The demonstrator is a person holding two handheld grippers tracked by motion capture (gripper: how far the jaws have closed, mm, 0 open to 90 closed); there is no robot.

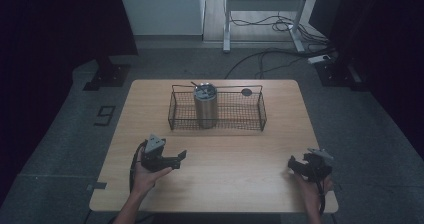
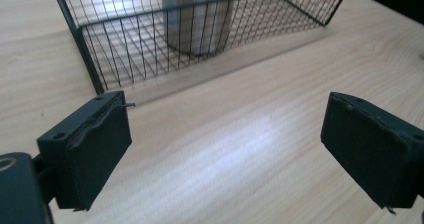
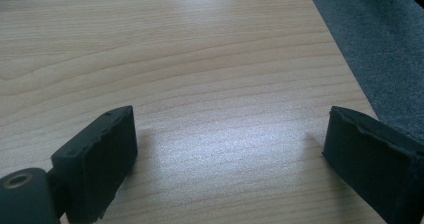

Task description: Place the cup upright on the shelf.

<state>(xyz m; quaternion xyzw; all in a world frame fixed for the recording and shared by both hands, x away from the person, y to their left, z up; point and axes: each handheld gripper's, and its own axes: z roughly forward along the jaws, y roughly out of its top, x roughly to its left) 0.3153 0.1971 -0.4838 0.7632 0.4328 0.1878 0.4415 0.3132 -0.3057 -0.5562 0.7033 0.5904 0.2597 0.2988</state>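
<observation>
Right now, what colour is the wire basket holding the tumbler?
Black wire mesh basket, clearest in the left gripper view.

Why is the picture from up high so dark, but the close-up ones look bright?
The high view is dim, black at both sides, with the cup and basket dull; the left gripper view has a bright sheen on the table; the right gripper view shows soft shadows beside its fingers.

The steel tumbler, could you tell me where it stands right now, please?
In the high view the steel tumbler stands upright inside the wire basket, left of its middle, at the table's far side.
</observation>
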